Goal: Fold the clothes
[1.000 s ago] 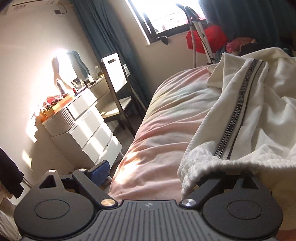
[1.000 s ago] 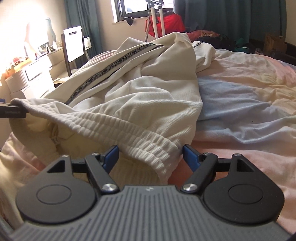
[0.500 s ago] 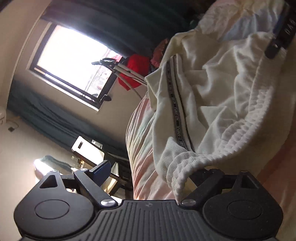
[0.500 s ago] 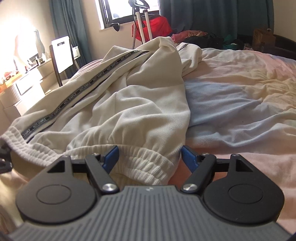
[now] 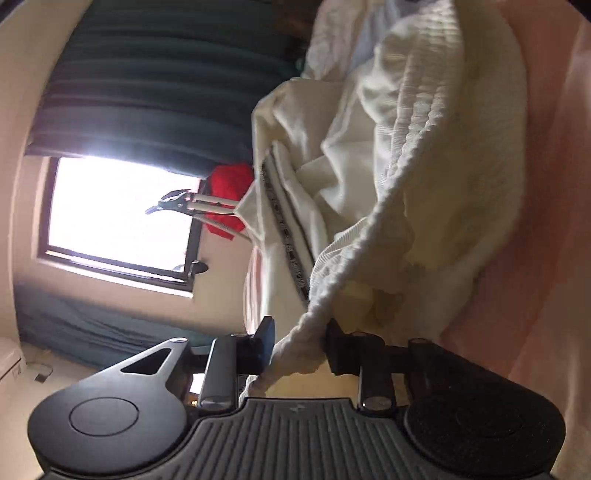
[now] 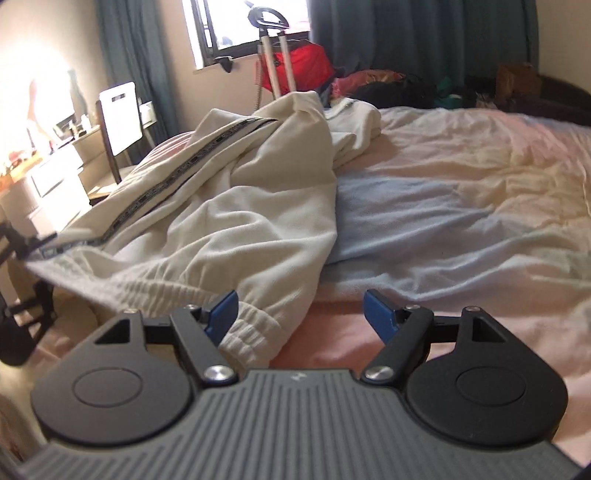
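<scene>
The cream sweatpants (image 6: 229,221) lie on the bed (image 6: 461,206), on its left half, with the waistband (image 6: 155,284) at the near end and the legs running away toward the window (image 6: 255,22). So the long way of the pants goes from the grippers straight out toward the far end of the bed.

The left gripper (image 5: 297,349) is pinched tight on the left corner of the waistband, and that corner is lifted up. In the left wrist view the room looks tipped on its side, so this gripper is turned over.

The right gripper (image 6: 299,312) is wide apart and holds nothing. The right corner of the waistband lies just inside its left finger (image 6: 221,310), low on the bed. This gripper is the nearer one to that corner, so I think it needs to slide a little to the left and close there.

The pants are thick and soft, rumpled, with a dark stripe (image 6: 177,177) down the side.
</scene>
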The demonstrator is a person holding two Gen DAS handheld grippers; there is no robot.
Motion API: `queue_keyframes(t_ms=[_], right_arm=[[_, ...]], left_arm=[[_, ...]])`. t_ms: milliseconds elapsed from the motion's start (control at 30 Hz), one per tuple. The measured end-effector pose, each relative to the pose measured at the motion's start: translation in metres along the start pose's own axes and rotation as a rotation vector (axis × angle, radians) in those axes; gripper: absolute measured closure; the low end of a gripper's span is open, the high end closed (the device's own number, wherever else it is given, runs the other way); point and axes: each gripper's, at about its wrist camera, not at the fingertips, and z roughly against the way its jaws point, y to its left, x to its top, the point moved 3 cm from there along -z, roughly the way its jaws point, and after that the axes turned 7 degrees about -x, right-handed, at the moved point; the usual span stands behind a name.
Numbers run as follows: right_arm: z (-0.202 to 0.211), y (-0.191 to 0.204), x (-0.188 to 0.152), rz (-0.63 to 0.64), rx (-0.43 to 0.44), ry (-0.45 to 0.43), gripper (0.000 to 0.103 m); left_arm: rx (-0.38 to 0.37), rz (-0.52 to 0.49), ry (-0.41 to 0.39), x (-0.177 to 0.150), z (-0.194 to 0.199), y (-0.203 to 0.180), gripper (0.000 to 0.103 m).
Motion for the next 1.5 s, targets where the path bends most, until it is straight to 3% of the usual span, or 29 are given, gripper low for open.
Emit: queue_keyframes(t_ms=[67, 133, 200, 267, 333, 467, 533, 600, 733, 833, 900, 1033, 1133, 1233, 1367, 1433, 1500], right_arm=[[0.004, 0.012, 0.000, 0.020, 0.093, -0.010, 0.026], [0.006, 0.027, -0.001, 0.063, 0.173, -0.010, 0.027], [0.004, 0.042, -0.005, 0.151, 0.128, -0.024, 0.027], [-0.001, 0.054, -0.011, 0.248, 0.037, -0.028, 0.027], [-0.009, 0.060, -0.016, 0.332, -0.063, -0.036, 0.027], [-0.011, 0.061, -0.018, 0.345, -0.031, -0.015, 0.027], [-0.012, 0.059, -0.017, 0.336, 0.025, 0.018, 0.027], [-0.008, 0.052, -0.012, 0.272, 0.112, 0.054, 0.027], [0.006, 0.031, 0.005, 0.081, 0.224, 0.040, 0.027], [0.006, 0.012, 0.013, -0.053, 0.214, 0.016, 0.027], [-0.004, -0.003, 0.012, -0.154, 0.187, 0.038, 0.027], [-0.031, -0.030, 0.004, -0.383, 0.206, 0.120, 0.026], [-0.046, -0.037, -0.001, -0.494, 0.262, 0.160, 0.028], [-0.056, -0.027, -0.008, -0.495, 0.288, 0.203, 0.028], [-0.068, -0.008, -0.017, -0.426, 0.288, 0.253, 0.028], [-0.074, 0.001, -0.020, -0.322, 0.269, 0.261, 0.028], [-0.077, 0.001, -0.019, -0.312, 0.272, 0.272, 0.030]], left_arm=[[0.021, 0.162, -0.028, -0.005, 0.008, 0.023, 0.075], [-0.005, 0.333, -0.018, -0.012, 0.013, 0.045, 0.077], [-0.031, 0.460, 0.010, -0.019, 0.015, 0.062, 0.077], [-0.036, 0.507, 0.081, -0.031, 0.012, 0.067, 0.078], [-0.084, 0.479, 0.168, -0.035, 0.003, 0.063, 0.078], [-0.281, 0.300, 0.335, -0.054, -0.011, 0.016, 0.084], [-0.275, 0.193, 0.336, -0.058, -0.004, 0.001, 0.085], [-0.280, 0.206, 0.319, -0.060, 0.004, 0.003, 0.085], [-0.316, 0.386, 0.204, -0.064, 0.023, 0.024, 0.074], [-0.319, 0.457, -0.001, -0.051, 0.050, 0.039, 0.053], [-0.289, 0.503, -0.114, -0.043, 0.065, 0.048, 0.024], [-0.293, 0.762, -0.192, -0.045, 0.066, 0.084, 0.019], [-0.304, 0.978, -0.135, -0.061, 0.046, 0.113, 0.016], [-0.360, 1.171, 0.003, -0.093, 0.017, 0.125, 0.016], [-0.597, 1.427, 0.196, -0.140, -0.009, 0.112, 0.019], [-0.653, 1.509, 0.288, -0.158, -0.013, 0.102, 0.020], [-0.694, 1.578, 0.307, -0.172, -0.010, 0.099, 0.020]])
